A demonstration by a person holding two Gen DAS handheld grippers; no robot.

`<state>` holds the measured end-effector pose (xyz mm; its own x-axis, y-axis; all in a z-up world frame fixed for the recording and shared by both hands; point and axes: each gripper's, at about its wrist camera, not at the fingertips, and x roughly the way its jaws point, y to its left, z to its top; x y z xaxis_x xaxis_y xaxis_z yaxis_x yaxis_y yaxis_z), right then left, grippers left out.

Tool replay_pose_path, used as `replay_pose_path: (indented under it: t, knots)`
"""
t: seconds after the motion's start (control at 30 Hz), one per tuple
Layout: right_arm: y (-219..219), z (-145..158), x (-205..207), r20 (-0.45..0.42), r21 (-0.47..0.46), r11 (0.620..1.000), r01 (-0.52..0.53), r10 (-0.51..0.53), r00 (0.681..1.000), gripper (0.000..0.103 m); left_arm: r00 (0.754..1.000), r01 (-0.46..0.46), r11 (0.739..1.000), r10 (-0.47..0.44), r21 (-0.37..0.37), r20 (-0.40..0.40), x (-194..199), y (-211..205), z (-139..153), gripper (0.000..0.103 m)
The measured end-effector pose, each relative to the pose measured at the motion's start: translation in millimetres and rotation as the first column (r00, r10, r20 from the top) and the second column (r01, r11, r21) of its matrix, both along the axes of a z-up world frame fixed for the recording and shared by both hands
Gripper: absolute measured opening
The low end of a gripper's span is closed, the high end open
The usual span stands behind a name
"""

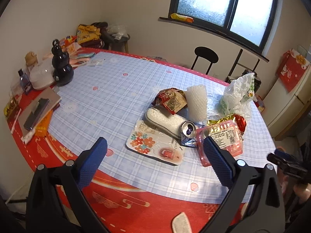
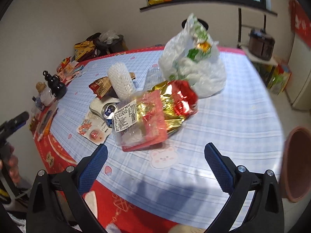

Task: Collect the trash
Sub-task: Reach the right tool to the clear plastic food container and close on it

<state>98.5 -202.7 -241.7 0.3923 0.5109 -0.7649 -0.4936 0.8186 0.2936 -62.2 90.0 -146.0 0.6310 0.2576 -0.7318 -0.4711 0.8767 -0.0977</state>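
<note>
Left gripper (image 1: 155,155): blue-padded fingers spread wide, empty, hovering short of the pile.
Right gripper (image 2: 155,159): likewise spread, holding nothing.
Trash: heaped mid-table on the blue checked tablecloth (image 1: 116,89), with a clear pink plastic tray with a printed label (image 2: 140,124) nearest.
Can risk: the crushed silver drink can (image 1: 187,133) lies on its side touching the tray; a nudge could roll it.
Bag risk: the crumpled white plastic bag (image 2: 194,71) stands loosely and may topple.
Wrapper risk: the gold-and-red foil wrapper (image 2: 175,103) looks likely to slip from a shallow pinch.

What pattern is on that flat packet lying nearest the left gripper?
Orange, red and teal flowers on white, on the flat packet; the left wrist view shows it best.
</note>
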Motion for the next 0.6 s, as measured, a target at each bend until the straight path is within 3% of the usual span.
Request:
replay_pose_path:
  t: [0.07,0.23,0.4,0.6]
  knots:
    - [16,-19,8,-0.012,0.029,0.999,0.025,-0.024,1.0,0.098,1.0,0.004,1.0,-0.004,0.012,0.0,-4,8,-4,0.097]
    - [42,-54,22,-0.073,0.088,0.981,0.17,-0.164,0.984,0.098,0.999,-0.028,0.998,0.026,-0.062,-0.036,3,50,-25,0.097]
    - [52,-78,35,-0.115,0.076,0.958,0.277,-0.268,0.957,0.098,0.997,0.038,0.997,-0.043,-0.069,-0.063,14,69,-40,0.097]
    - [57,-100,37,-0.227,0.126,0.913,0.389,-0.355,0.907,0.096,0.987,0.111,0.986,-0.124,-0.122,-0.1,31,93,-65,0.097]
